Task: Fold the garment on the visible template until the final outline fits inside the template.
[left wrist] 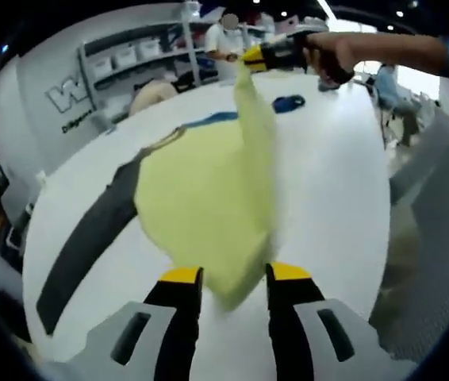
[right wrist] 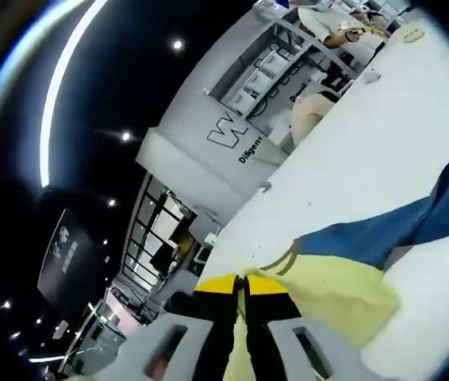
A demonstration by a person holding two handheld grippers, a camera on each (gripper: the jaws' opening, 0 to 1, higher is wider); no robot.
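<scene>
Left gripper view. At far left of frame a dark grey strip [left wrist: 90, 238] lies flat on the white table [left wrist: 335, 206], running from lower left up toward centre; probably part of the template or of the garment, cannot tell which. Centre of frame: the yellow garment [left wrist: 209, 206], lifted off the table and stretched between the two tools. Left gripper [left wrist: 232, 278] at bottom centre, yellow-tipped jaws on either side of the lower edge of the cloth; the jaws look set apart with cloth hanging between them, so whether the cloth is pinched I cannot tell. Upper centre-right: right gripper [left wrist: 268, 54], held in a person's hand [left wrist: 328, 55], clenched on the top corner of the garment, forearm entering from the right edge. Just below it a small blue object [left wrist: 288, 102] rests on the table. Judgement: cloth is held taut and raised so that it can be carried over for a fold.

Right gripper view. Frame rolled strongly; shelving and ceiling lights at left. Bottom centre: jaws closed tight on a yellow fabric edge. To the right, yellow cloth spreads over the table beside a blue fabric [right wrist: 415, 222] trailing to the right edge.
</scene>
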